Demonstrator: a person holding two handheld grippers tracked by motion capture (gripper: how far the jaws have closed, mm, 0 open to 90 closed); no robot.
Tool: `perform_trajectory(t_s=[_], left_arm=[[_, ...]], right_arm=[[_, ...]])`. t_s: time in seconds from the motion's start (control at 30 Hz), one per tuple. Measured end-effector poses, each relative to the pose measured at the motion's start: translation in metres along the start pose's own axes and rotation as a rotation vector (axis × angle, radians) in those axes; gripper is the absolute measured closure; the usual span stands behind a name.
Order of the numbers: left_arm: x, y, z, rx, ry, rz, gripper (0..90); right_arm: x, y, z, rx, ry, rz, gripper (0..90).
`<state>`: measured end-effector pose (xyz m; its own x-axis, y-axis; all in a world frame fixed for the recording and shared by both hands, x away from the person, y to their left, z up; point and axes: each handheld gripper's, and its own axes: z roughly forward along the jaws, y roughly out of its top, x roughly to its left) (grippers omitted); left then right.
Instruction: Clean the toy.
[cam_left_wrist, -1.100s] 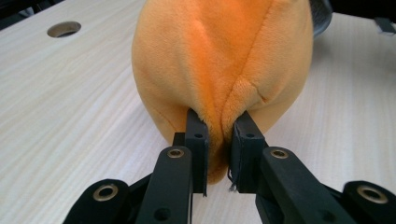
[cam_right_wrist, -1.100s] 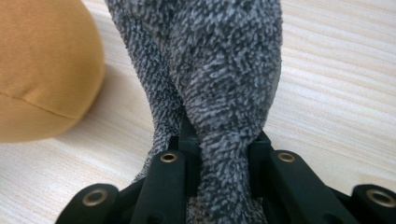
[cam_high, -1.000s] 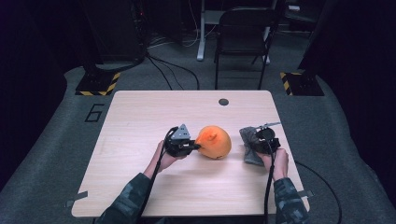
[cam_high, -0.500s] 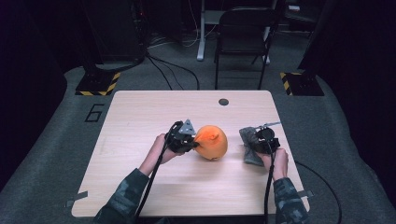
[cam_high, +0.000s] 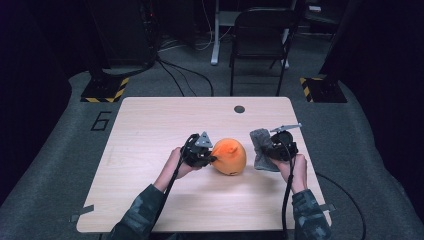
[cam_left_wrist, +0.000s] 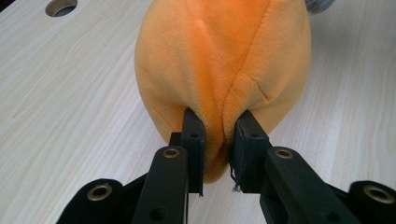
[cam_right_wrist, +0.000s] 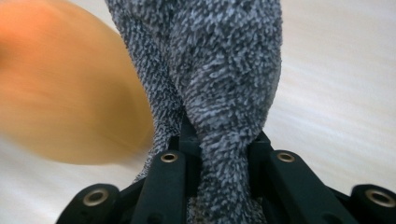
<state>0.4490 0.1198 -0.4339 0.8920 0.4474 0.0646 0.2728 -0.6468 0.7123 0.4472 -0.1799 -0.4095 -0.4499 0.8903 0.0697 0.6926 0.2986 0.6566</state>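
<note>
**While the toy is pinched, the cloth lifts off the table**

As the left gripper (cam_high: 212, 156) keeps its pinch on a fold of the orange plush toy (cam_high: 229, 156), it has swung the toy slightly toward the far side of the table (cam_high: 150, 130) compared with a second ago. In the left gripper view its jaws are clenched on the plush (cam_left_wrist: 224, 70), a ridge of fabric squeezed between them. The right gripper (cam_high: 267, 150) is clamped on a grey cloth (cam_high: 261, 150), which bunches up between its jaws in the right gripper view (cam_right_wrist: 224, 84). That hand has risen, so the cloth now hangs from the grip rather than lying flat. The toy rests mid-table, just beside the cloth. Judging from this, the toy is being steadied so the cloth can be brought to it, perhaps to wipe or cover it.
</note>
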Motion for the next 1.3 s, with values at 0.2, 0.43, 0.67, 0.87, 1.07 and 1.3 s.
perform_trajectory(t_s=[0.2,0.43,0.67,0.87,1.07,1.3], left_arm=[[-0.002,0.0,-0.001,-0.004,-0.001,-0.005,76.0],[-0.003,-0.001,0.001,-0.029,-0.001,-0.012,76.2],[-0.005,-0.001,0.001,-0.051,-0.021,0.015,79.3],[-0.006,0.0,0.002,-0.067,-0.034,0.024,80.1],[-0.009,0.0,0.005,-0.087,-0.043,0.018,80.0],[-0.009,0.0,0.005,-0.095,-0.044,0.009,79.7]], right_arm=[[0.057,0.035,-0.035,-0.088,0.092,-0.1,75.2],[0.106,0.052,-0.022,-0.061,0.145,-0.203,75.3],[0.112,0.044,0.007,0.031,0.084,-0.243,76.9],[0.104,0.04,0.008,0.035,0.041,-0.245,77.6],[0.092,0.037,0.005,0.046,0.019,-0.214,77.7],[0.064,0.031,-0.005,0.036,-0.031,-0.159,77.4]])
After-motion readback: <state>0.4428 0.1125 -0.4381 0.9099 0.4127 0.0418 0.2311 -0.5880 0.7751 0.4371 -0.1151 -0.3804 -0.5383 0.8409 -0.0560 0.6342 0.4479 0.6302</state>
